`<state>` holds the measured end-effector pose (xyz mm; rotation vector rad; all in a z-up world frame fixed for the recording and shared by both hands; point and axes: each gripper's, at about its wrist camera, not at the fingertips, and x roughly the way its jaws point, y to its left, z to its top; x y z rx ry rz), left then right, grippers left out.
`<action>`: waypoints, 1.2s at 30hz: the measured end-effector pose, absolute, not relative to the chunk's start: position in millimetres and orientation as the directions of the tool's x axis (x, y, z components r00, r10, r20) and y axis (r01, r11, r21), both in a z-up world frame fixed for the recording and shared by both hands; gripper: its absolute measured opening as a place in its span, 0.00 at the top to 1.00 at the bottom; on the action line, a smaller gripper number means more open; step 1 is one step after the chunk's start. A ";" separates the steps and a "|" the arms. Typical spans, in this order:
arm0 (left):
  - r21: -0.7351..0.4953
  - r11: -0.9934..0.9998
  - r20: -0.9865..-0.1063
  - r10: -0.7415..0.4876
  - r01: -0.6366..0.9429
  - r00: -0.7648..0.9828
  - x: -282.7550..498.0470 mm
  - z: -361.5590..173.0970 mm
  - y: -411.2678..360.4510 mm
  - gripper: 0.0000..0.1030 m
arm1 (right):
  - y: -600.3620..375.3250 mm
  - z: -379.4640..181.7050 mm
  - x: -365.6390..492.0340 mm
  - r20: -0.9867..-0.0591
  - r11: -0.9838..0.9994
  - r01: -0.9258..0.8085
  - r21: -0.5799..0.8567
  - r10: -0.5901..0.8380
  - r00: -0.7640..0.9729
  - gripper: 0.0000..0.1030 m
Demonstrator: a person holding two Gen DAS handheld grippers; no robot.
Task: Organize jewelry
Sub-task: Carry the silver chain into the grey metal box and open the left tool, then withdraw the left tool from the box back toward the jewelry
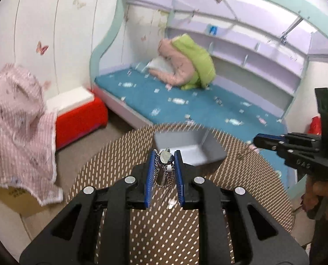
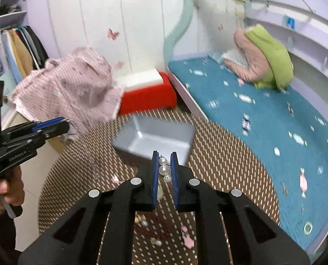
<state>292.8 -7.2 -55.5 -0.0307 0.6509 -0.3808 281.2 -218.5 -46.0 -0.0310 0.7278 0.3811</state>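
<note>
Your round patterned table (image 1: 186,231) carries the grey tray (image 1: 187,149) at its far edge. Above the table, just short of that tray, your left gripper (image 1: 164,158) clamps a silver chain necklace (image 1: 165,167) and your right gripper (image 2: 164,161) pinches a pearl piece (image 2: 163,165) between its 2 fingers.

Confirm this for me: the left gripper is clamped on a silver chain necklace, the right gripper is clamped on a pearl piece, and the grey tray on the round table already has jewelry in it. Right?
Not quite. The grey tray is empty in the right wrist view. The rest holds: the left gripper clamps a silver chain necklace, the right gripper a pearl piece, and the tray sits on the round table.
</note>
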 end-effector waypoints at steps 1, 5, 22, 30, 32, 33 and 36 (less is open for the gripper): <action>-0.145 0.927 -0.570 -0.364 0.346 0.737 294.8 -45.1 -7.7 0.83 | -216.4 -38.7 282.5 -0.642 0.928 -0.360 0.100 0.337 0.689 0.91; -0.138 0.916 -0.524 -0.391 0.377 0.757 302.3 -12.5 -12.9 0.83 | -210.6 -16.0 299.4 -0.611 0.916 -0.386 0.106 0.366 0.702 0.91; -0.179 0.882 -0.585 -0.451 0.435 0.674 368.0 -19.7 -63.6 0.82 | -201.2 -61.2 371.2 -0.732 0.914 -0.348 0.210 0.383 0.564 0.90; -0.148 0.936 -0.644 -0.337 0.320 0.687 376.4 -49.9 -54.4 0.12 | -212.3 -81.2 370.8 -0.750 0.937 -0.275 0.213 0.338 0.568 0.32; -0.142 0.943 -0.638 -0.319 0.300 0.701 372.8 -49.5 -47.2 0.11 | -216.7 -79.0 367.1 -0.736 0.944 -0.251 0.212 0.323 0.595 0.14; -0.137 0.948 -0.636 -0.306 0.286 0.709 370.3 -48.8 -44.9 0.10 | -219.1 -75.9 363.2 -0.722 0.948 -0.240 0.211 0.317 0.615 0.07; -0.118 0.962 -0.619 -0.265 0.245 0.739 358.9 -44.7 -37.3 0.07 | -223.1 -72.2 358.1 -0.709 0.958 -0.210 0.195 0.286 0.645 0.08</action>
